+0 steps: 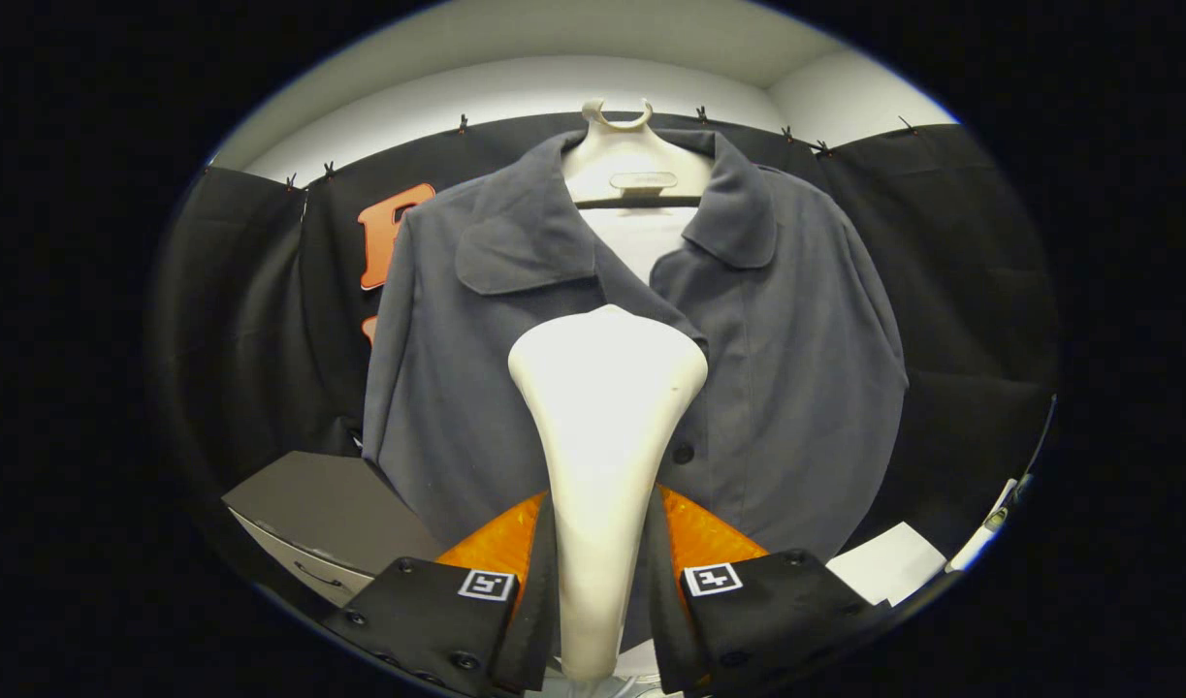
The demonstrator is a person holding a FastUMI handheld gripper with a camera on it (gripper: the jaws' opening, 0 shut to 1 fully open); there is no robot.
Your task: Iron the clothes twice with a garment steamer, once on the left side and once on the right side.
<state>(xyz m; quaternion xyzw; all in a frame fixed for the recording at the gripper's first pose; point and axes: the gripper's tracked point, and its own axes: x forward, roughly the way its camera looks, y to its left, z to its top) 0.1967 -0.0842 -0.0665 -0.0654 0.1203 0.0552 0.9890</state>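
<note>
A grey collared jacket (796, 368) hangs on a white hanger (624, 155) against the booth's black cloth wall, straight ahead of me. My gripper (600, 572) is shut on the white garment steamer (604, 407), both fingers pressing on its narrow handle. The steamer's wide head stands upright beyond the fingers, in front of the jacket's middle, near the button line. Whether the head touches the cloth I cannot tell. A dark button (683, 453) shows just right of the steamer's neck.
A dark box or cabinet with a pale front (321, 514) stands low to the left of the jacket. A white sheet (888, 562) and a white pen-like stick (985, 528) lie low on the right.
</note>
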